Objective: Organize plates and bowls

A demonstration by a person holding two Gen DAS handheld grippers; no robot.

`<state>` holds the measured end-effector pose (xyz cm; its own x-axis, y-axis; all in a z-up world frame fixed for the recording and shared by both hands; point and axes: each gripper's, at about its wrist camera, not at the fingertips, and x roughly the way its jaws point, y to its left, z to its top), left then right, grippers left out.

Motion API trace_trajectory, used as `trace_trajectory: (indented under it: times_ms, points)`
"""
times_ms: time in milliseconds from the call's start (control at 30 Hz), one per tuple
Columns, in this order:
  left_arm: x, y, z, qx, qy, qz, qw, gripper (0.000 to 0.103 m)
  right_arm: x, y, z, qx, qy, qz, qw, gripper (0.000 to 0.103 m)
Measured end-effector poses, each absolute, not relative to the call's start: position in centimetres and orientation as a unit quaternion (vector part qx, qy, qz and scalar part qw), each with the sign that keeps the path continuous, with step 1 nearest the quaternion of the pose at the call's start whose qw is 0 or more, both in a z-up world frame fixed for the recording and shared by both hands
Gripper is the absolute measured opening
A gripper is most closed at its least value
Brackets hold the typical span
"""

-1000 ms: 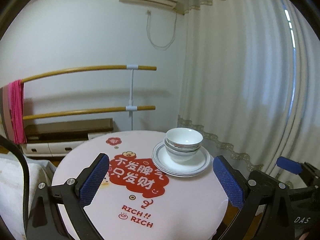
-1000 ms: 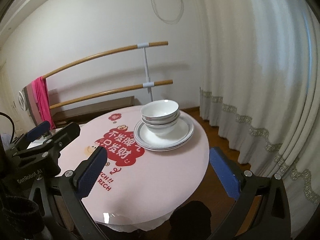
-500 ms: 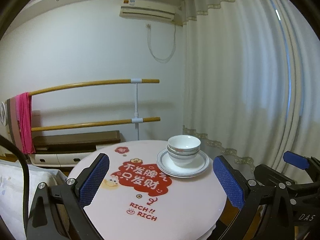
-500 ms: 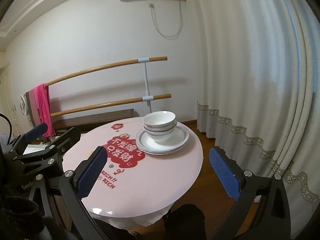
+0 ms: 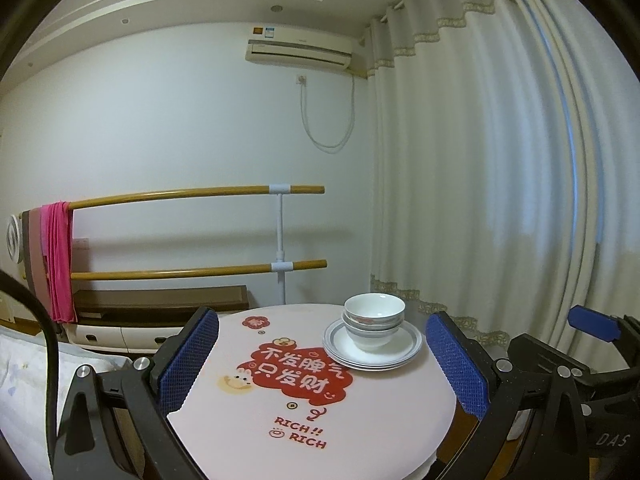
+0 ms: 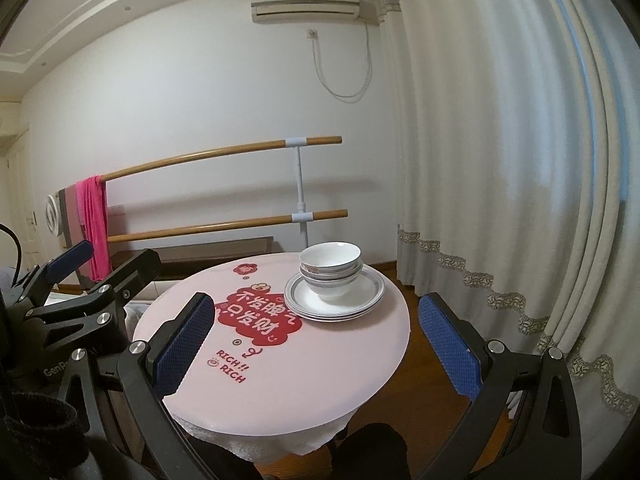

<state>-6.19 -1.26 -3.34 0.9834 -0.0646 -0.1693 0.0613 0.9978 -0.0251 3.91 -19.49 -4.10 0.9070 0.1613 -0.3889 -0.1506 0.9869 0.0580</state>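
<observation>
Bowls (image 5: 373, 320) nested on stacked plates (image 5: 400, 354), lower center-right of the left wrist frame, on the round pink table (image 5: 360, 420); in the right wrist frame, the stack sits center, near the table's far right edge. Left gripper (image 5: 322, 364) and right gripper (image 6: 316, 344) both spread wide, holding nothing, well apart from the stack. Curtain (image 6: 500, 160) fills the right side.

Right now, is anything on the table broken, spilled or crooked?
Nothing stands out. The bowls sit nested and upright on the plates, which lie flat on the table, over toward the curtain side. I see no chips or spills. Both claws, left and right, are open and hold nothing.
</observation>
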Motion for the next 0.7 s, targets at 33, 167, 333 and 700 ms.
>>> trace_trajectory:
  times_ms: [33, 167, 333, 700]
  points:
    - [-6.0, -1.3, -3.3, -0.010, 0.086, -0.032, 0.996, 0.102, 3.9, -19.4, -4.1, 0.014, 0.201, 0.081, 0.976, 0.103]
    - [-5.7, -1.0, -3.3, -0.010, 0.082, -0.034, 0.996, 0.102, 3.7, -19.3, -4.0, 0.013, 0.199, 0.078, 0.977, 0.103]
    - [-5.7, -0.7, -3.4, -0.015, 0.082, -0.038, 0.996, 0.102, 3.5, -18.8, -4.0, 0.011, 0.197, 0.076, 0.978, 0.103]
    - [-4.8, -1.1, -3.7, -0.010, 0.075, -0.038, 0.996, 0.102, 3.3, -18.7, -3.9, 0.015, 0.192, 0.058, 0.980, 0.103]
